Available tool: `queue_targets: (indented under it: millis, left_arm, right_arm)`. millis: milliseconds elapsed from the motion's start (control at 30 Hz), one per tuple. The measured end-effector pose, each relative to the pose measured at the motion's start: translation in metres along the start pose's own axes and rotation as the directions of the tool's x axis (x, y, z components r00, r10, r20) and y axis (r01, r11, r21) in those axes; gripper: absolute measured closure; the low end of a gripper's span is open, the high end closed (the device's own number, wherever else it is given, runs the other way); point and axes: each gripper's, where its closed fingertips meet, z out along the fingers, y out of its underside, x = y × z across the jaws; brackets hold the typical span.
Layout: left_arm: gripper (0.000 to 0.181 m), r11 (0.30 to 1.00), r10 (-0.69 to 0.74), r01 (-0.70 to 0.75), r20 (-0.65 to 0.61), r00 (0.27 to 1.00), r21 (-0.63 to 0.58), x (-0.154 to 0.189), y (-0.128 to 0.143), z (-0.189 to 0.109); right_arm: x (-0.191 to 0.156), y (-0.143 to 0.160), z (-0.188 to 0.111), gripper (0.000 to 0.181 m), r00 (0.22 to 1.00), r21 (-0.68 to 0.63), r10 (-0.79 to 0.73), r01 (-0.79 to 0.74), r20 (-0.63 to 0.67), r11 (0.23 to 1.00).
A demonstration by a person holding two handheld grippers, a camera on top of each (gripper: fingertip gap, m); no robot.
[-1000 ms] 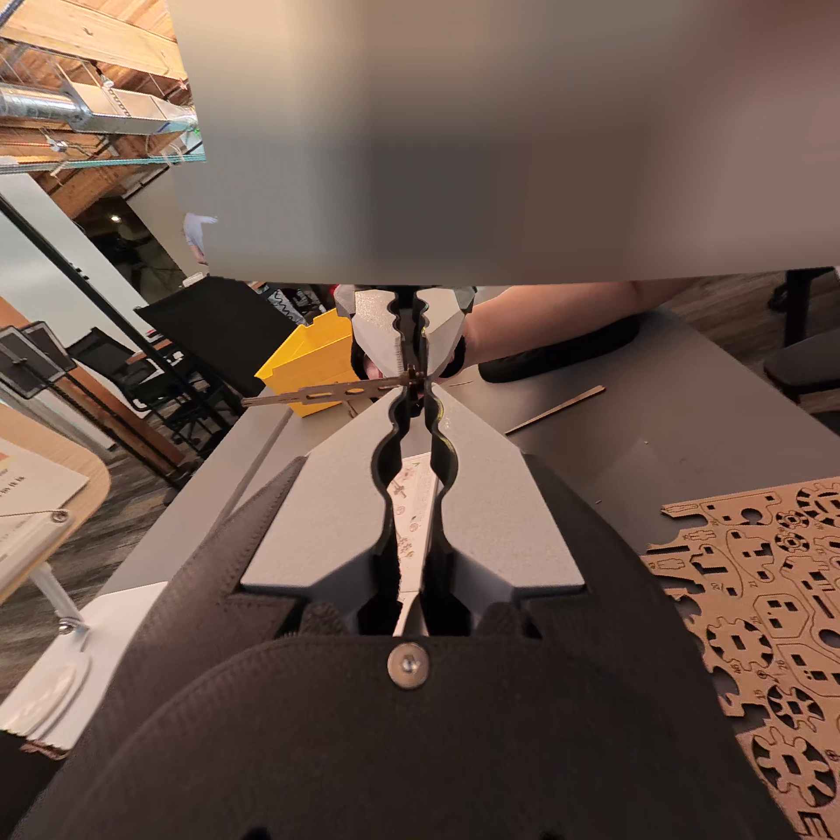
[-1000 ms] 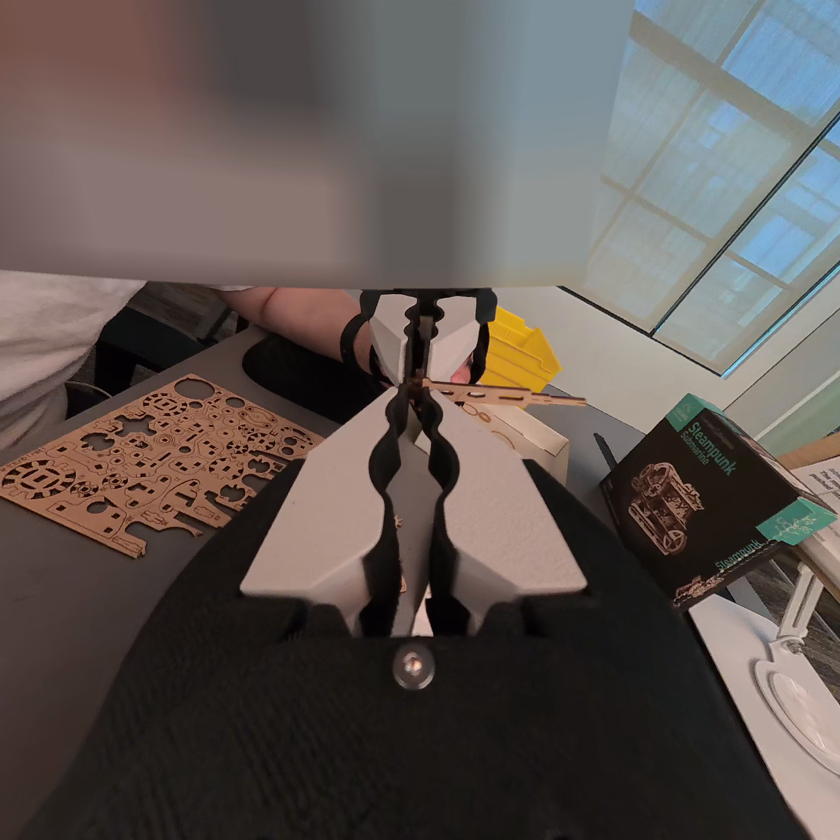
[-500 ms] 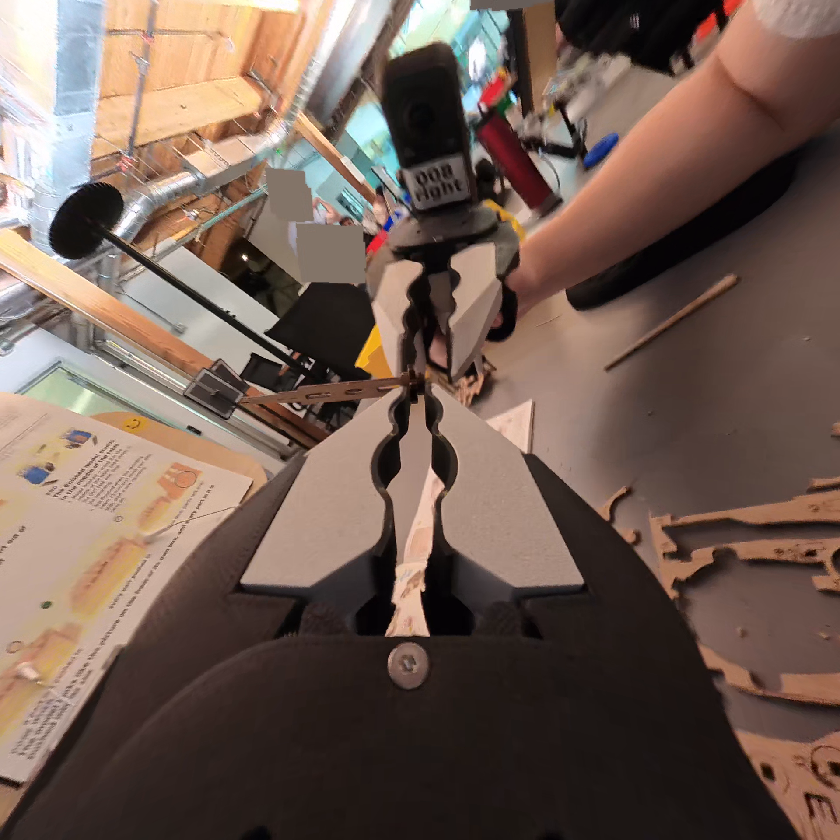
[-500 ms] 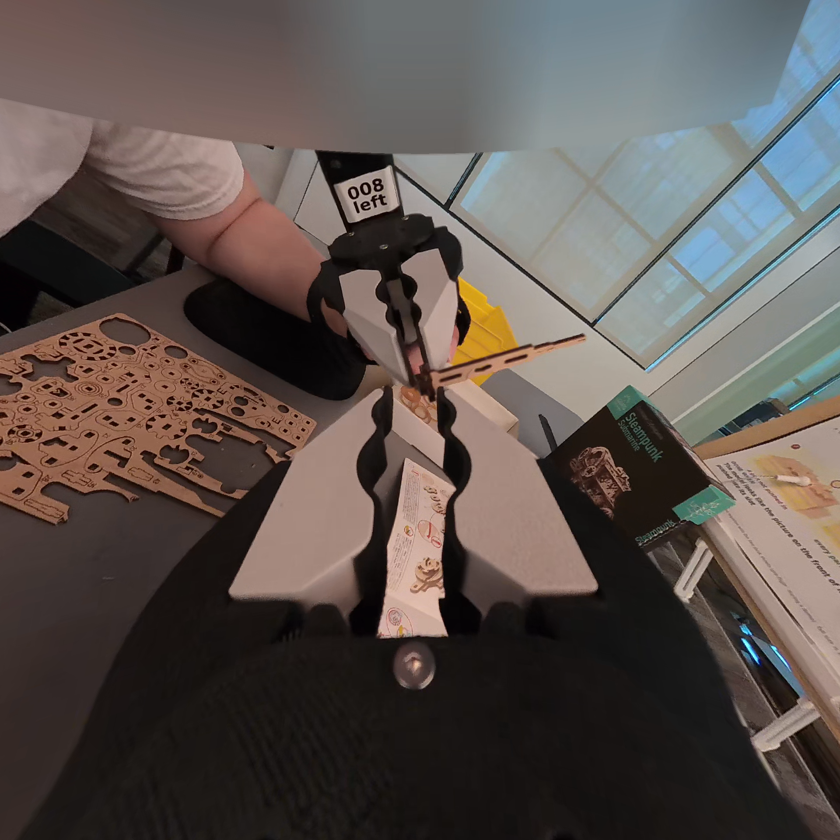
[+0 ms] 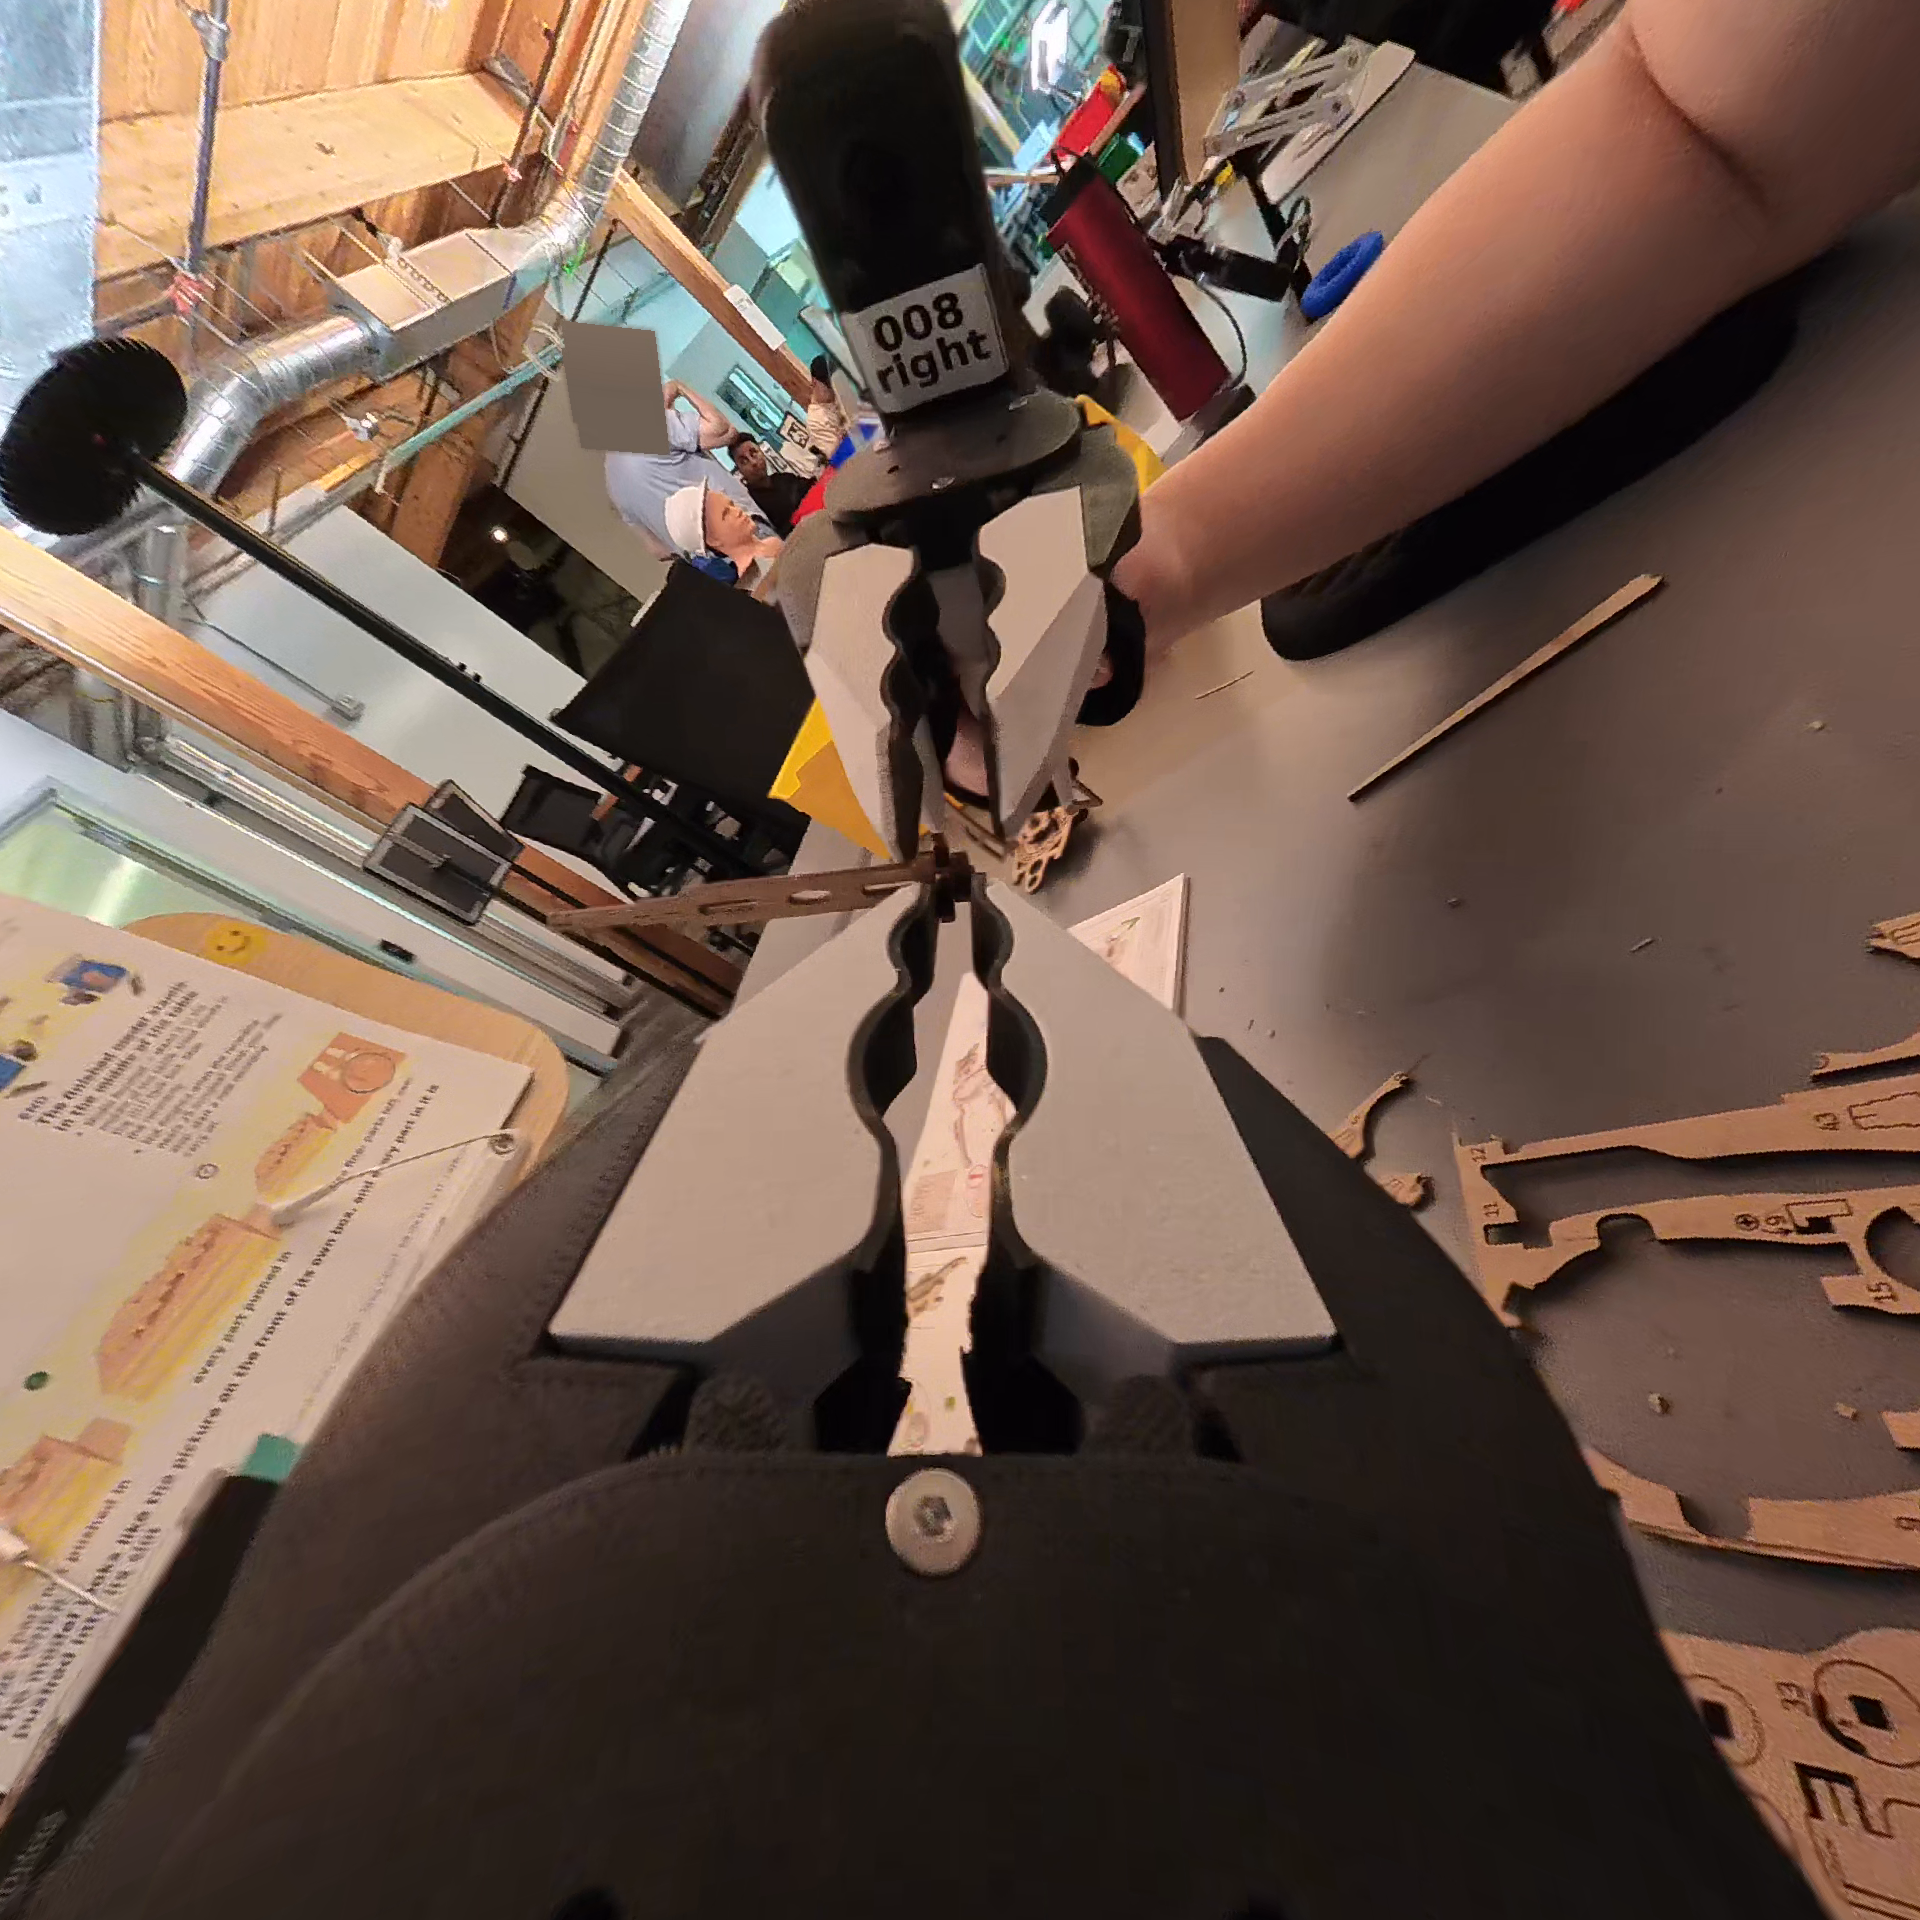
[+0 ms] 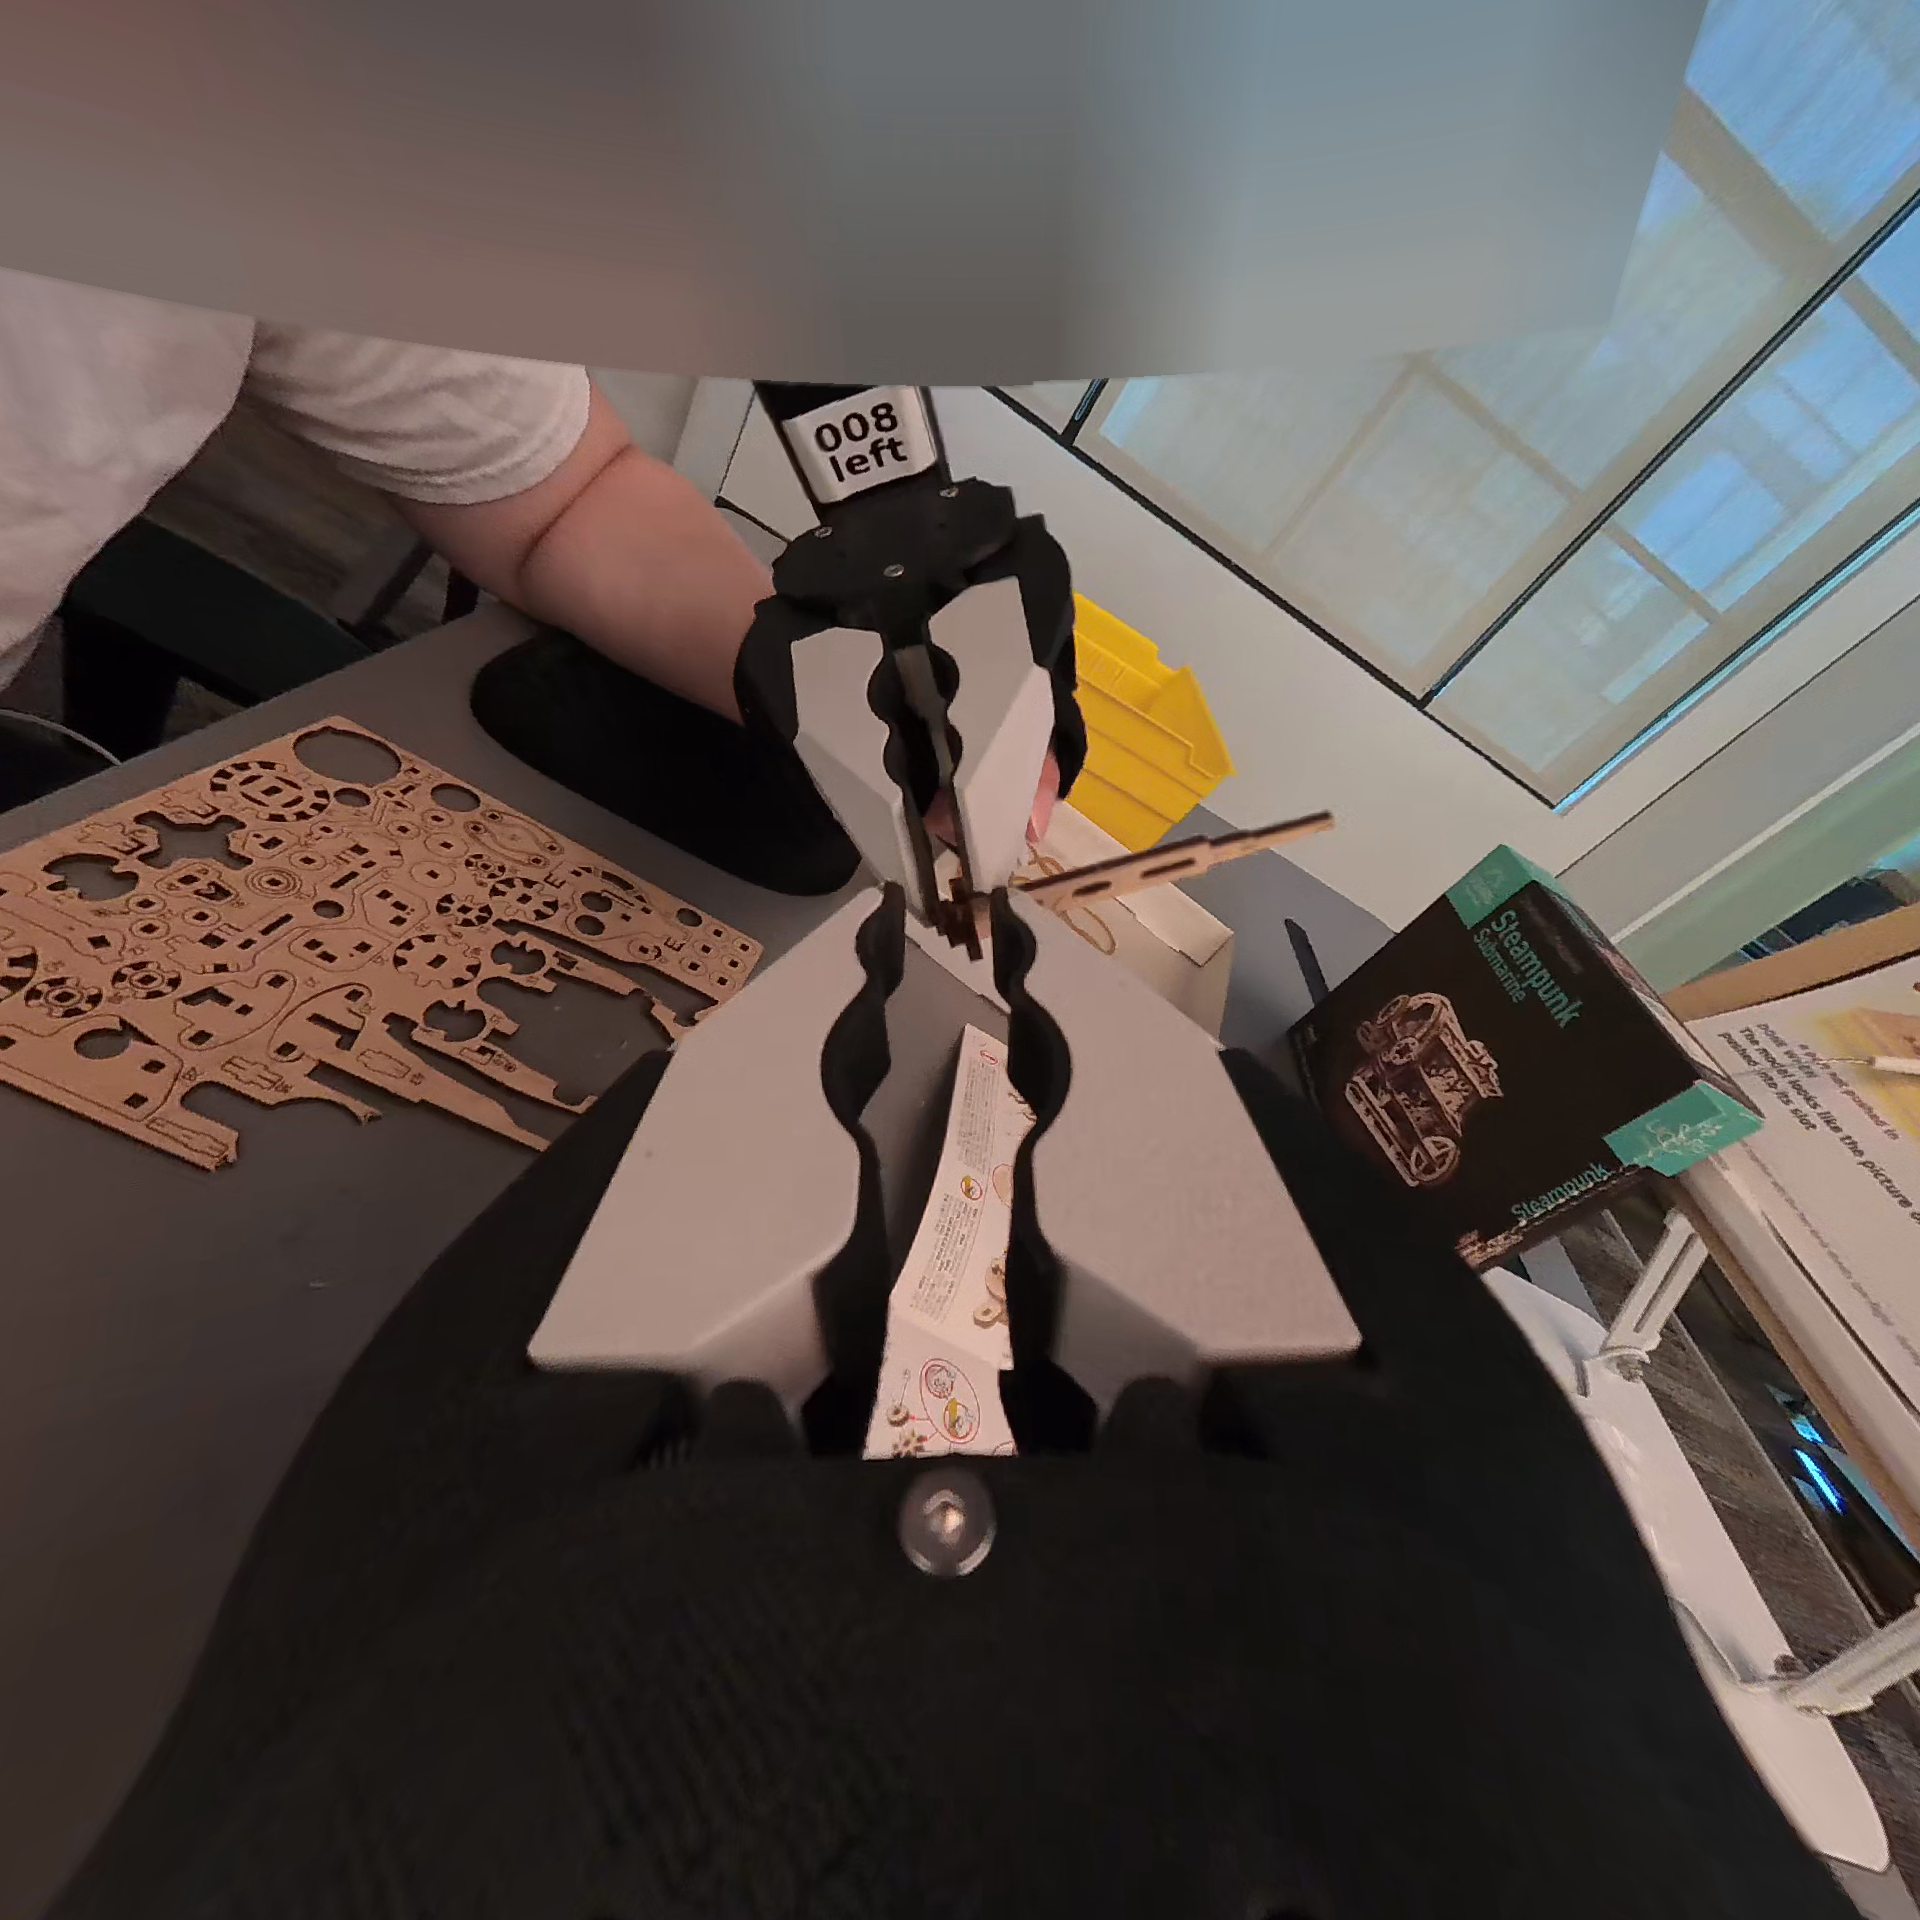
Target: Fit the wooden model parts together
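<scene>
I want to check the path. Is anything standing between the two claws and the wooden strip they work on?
Nothing visible. The left claw grips the strip at its end, and the right claw meets it tip to tip.

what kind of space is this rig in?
Likely an open workshop or lab-style office: exposed metal ductwork under timber beams, a large window wall, and a grey worktable strewn with laser-cut wooden sheets.

- White printed label (image 5: 928, 338) on black handle of right gripper (image 5: 951, 831).
- Same kind of white label (image 6: 857, 442) on left gripper (image 6: 940, 883) handle.
- Dark box (image 6: 1507, 1049), teal corners, brand print.
- Instruction poster (image 5: 208, 1195), black text.
- Wooden cutout sheet (image 5: 1766, 1174), engraved part numbers.
- Leaflet (image 6: 956, 1247), fine print, too small to read.
</scene>
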Motion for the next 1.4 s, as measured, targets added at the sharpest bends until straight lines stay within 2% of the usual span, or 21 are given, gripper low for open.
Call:
queue_targets:
  millis: [100,200,267,333,467,500,633,867,967,1100,1400]
  left_arm:
    - [0.177,0.995,0.098,-0.097,0.014,0.995,-0.037,0.002,0.003,0.001]
    - [0.177,0.984,0.162,-0.161,0.009,0.987,-0.072,0.007,0.007,0.003]
    - [0.177,0.981,0.176,-0.176,-0.005,0.984,-0.084,0.010,0.009,0.004]
    - [0.177,0.980,0.176,-0.176,-0.004,0.984,-0.097,0.010,0.010,0.005]
    - [0.177,0.988,0.105,-0.109,-0.042,0.994,-0.106,0.013,0.015,0.006]
    - [0.177,0.990,0.084,-0.090,-0.053,0.995,-0.113,0.014,0.017,0.006]
    - [0.177,0.994,0.034,-0.041,-0.069,0.997,-0.105,0.014,0.017,0.006]
    - [0.177,0.995,-0.038,0.031,-0.077,0.996,-0.094,0.012,0.018,0.006]
    - [0.177,0.995,-0.075,0.070,-0.067,0.995,-0.075,0.008,0.017,0.004]
    - [0.177,0.992,-0.109,0.105,-0.066,0.992,-0.070,0.005,0.015,0.004]
    - [0.177,0.978,-0.208,0.206,-0.053,0.977,-0.041,-0.006,0.011,0.000]
  right_arm:
    - [0.003,-0.001,-0.001,0.165,0.998,0.023,0.058,-0.058,0.005,0.998]
    - [0.011,0.003,-0.001,0.161,0.952,0.032,0.301,-0.303,0.050,0.952]
    - [0.023,0.015,0.001,0.158,0.872,0.009,0.489,-0.490,0.032,0.872]
    - [0.024,0.019,0.003,0.154,0.756,-0.002,0.649,-0.651,0.081,0.759]
    - [0.019,0.019,0.007,0.152,0.570,-0.022,0.801,-0.812,0.181,0.583]
    - [0.016,0.017,0.008,0.152,0.549,-0.032,0.810,-0.824,0.205,0.566]
    - [0.020,0.021,0.007,0.175,0.498,-0.022,0.844,-0.859,0.198,0.511]
    - [0.013,0.027,0.010,0.175,0.395,-0.077,0.890,-0.904,0.227,0.421]
    - [0.016,0.023,0.008,0.176,0.369,-0.063,0.899,-0.917,0.237,0.393]
    - [0.018,0.022,0.008,0.176,0.286,-0.059,0.922,-0.949,0.262,0.311]
    - [0.024,0.023,0.006,0.177,0.280,-0.022,0.926,-0.955,0.253,0.295]
